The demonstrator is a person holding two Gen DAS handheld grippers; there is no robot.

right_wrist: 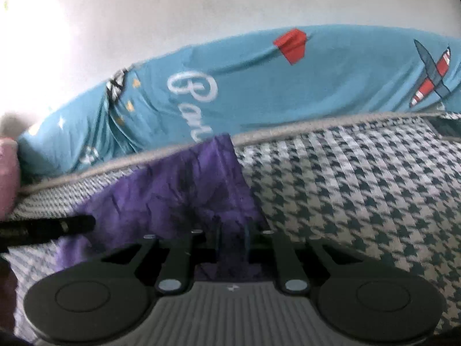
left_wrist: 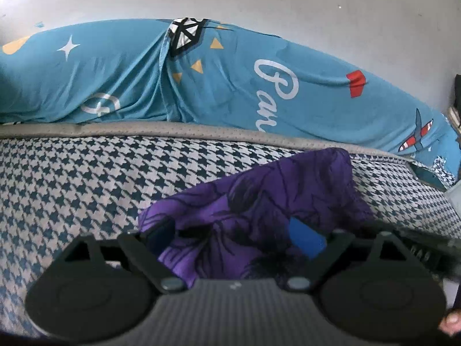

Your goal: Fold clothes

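Purple dark-patterned cloth garment, partly folded on the houndstooth mattress.
My left gripper gapes empty; right gripper pinches its edge, more folding left I reckon.

left gripper: black fingers, blue pads, two round black discs, ribbed grey body, silver pivot screws | right gripper: same black fingers, thin blue-edged pads, round discs, ribbed grey body with small white mark, silver screws
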